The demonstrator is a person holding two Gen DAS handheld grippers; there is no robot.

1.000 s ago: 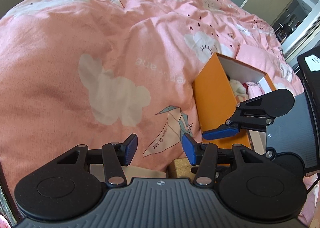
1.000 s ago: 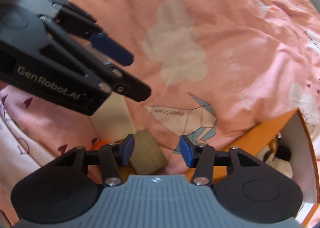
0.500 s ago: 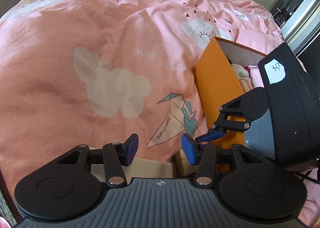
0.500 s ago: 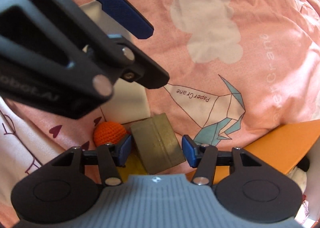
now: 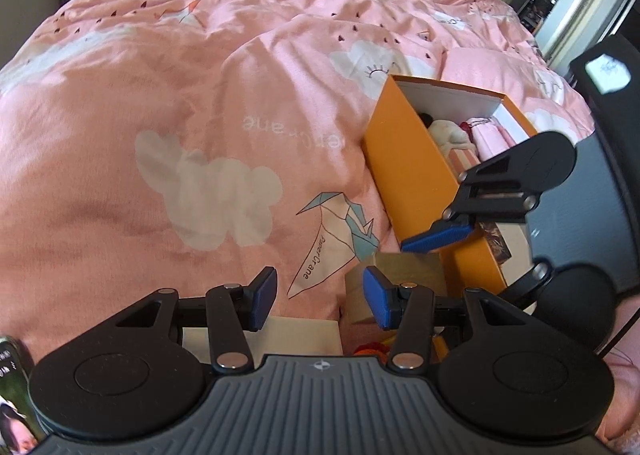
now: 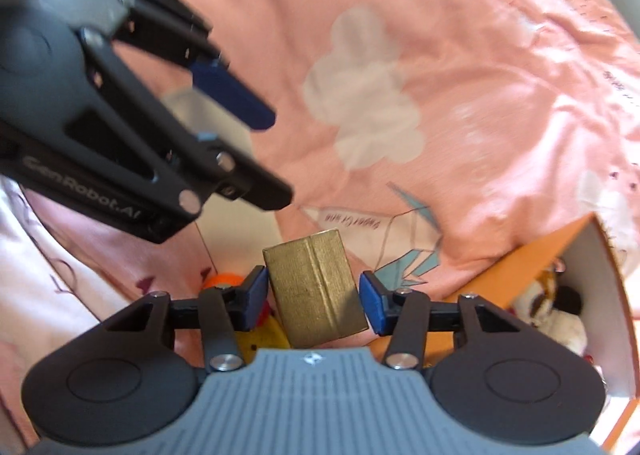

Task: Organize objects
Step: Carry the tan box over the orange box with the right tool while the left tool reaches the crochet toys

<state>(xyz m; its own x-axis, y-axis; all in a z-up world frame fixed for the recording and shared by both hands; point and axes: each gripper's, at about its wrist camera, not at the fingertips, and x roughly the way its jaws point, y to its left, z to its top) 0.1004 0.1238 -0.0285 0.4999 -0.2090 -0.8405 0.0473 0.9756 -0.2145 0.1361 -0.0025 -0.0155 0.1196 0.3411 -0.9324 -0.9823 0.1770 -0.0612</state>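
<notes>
The pink bed cover [image 5: 168,103] lies wide and free on the left. On the right the orange box [image 5: 412,179] blocks the way. The gold block [image 6: 314,287] fills the gap between the right claw [image 6: 312,301] fingers, and the left claw [image 6: 240,143] hangs just above.

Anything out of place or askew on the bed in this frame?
Yes. The gold box sits skewed on the duvet, outside the orange box, with an orange ball loose beside it. The orange box holds soft toys; nothing looks spilled or damaged.
</notes>
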